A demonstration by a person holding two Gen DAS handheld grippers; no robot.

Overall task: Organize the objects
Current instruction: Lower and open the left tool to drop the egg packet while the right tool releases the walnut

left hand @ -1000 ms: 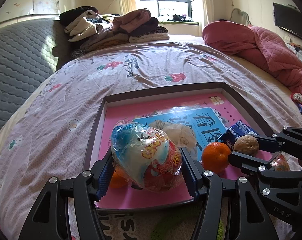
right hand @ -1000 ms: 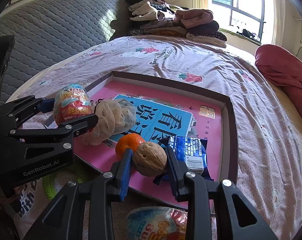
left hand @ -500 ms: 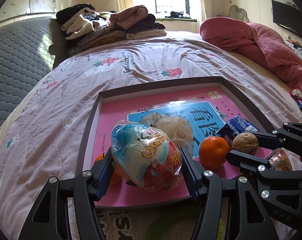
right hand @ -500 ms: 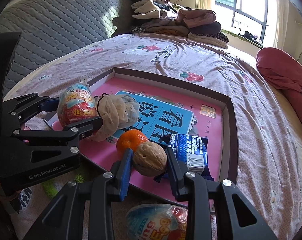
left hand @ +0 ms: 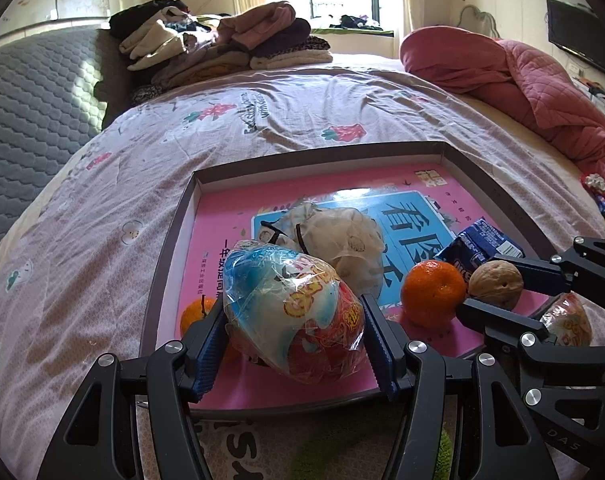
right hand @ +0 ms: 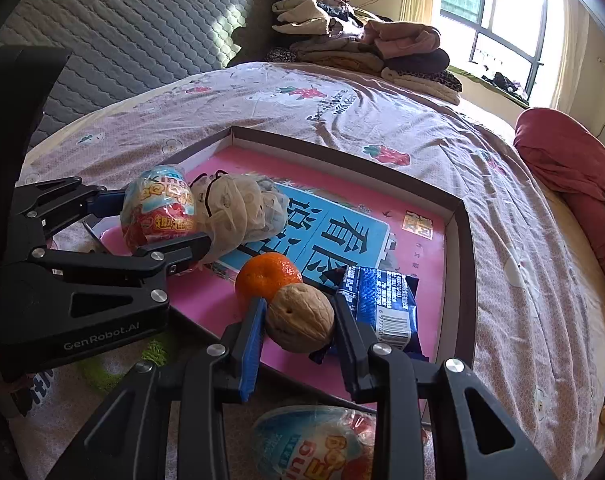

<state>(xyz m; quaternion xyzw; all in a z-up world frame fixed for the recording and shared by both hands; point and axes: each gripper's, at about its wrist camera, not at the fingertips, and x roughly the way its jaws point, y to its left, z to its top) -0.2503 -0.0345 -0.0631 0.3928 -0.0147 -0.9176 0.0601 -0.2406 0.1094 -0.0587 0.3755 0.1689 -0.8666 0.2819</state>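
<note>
While I watch both wrist feeds, my left gripper [left hand: 294, 336] is clamped on a wrapped toy egg [left hand: 292, 314], jaws wide around its plastic film, held above the near left corner of the tray [left hand: 170, 248]. My right gripper [right hand: 298, 320] pinches a walnut [right hand: 300, 317] between its pads, over the tray's near edge. An orange [right hand: 266, 274] sits on the pink tray floor just behind the walnut, beside a blue snack packet [right hand: 382, 304]. A crumpled beige mesh bag [left hand: 342, 240] lies mid-tray on the blue book cover. A second orange [left hand: 196, 314] peeks past my left finger (mostly hidden). Another wrapped egg [right hand: 314, 444] lies on the bedspread [left hand: 102, 260] outside the tray, under my right gripper.
</note>
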